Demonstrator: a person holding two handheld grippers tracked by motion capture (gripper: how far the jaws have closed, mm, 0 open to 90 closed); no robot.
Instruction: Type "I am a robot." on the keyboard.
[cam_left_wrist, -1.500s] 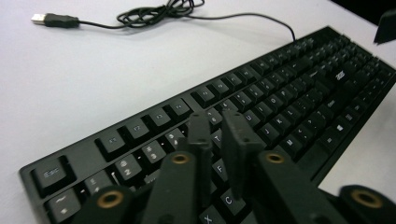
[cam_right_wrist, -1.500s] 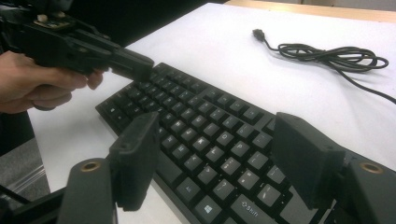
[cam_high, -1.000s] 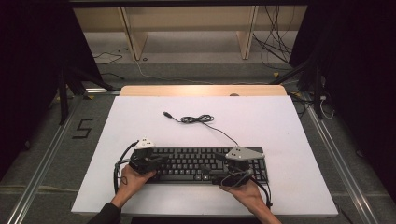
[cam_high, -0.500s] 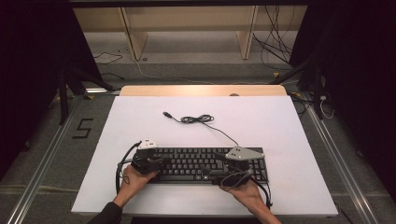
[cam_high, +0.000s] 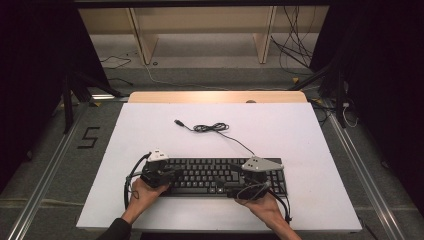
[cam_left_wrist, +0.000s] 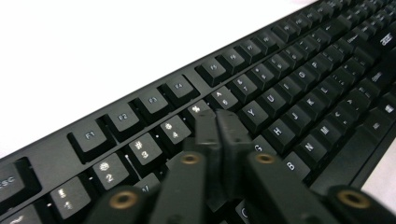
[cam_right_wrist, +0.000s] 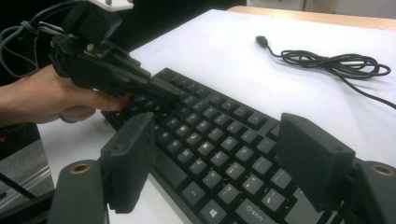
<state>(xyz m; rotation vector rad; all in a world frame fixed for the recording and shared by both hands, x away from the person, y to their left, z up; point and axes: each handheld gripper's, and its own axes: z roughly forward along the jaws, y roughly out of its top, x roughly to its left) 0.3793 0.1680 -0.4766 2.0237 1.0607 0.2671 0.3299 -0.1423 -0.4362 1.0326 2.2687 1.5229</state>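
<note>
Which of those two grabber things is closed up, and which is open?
The left hand-held gripper is shut, its jaws pressed together above the keyboard. The right hand-held gripper is open, jaws wide apart over the keys.

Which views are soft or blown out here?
High view: even light, dark surround, table bright but readable. Left gripper view: table top blown to plain white; keyboard sharp mid-frame, far keys and the left tool up close go soft. Right gripper view: right tool blurred up close, cable fairly crisp.
</note>
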